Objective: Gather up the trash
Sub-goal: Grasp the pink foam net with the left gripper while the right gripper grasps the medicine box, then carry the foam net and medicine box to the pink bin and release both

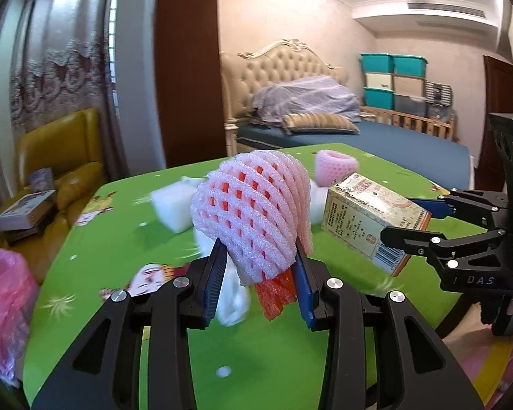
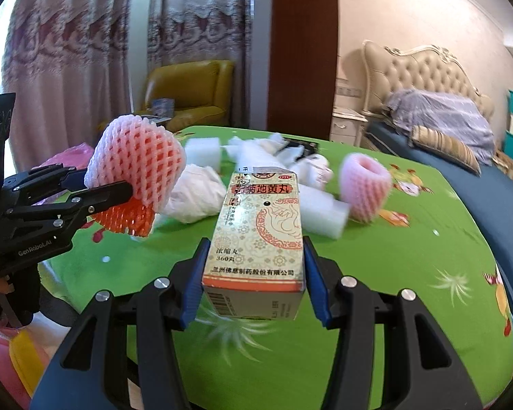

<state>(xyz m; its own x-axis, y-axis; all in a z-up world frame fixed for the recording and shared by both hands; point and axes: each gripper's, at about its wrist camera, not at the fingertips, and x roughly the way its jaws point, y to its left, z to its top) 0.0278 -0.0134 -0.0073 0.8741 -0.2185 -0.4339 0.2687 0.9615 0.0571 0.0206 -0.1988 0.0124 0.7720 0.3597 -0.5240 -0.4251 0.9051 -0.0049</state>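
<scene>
Medicine box [image 2: 256,239] front label legible only from right wrist

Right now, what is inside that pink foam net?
An orange foam net shows through the pink foam net and hangs out below. Anything deeper inside is covered.

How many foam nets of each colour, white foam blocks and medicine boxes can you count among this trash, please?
pink foam nets: 2
orange foam net: 1
white foam blocks: 2
medicine box: 1
Total: 6
</scene>
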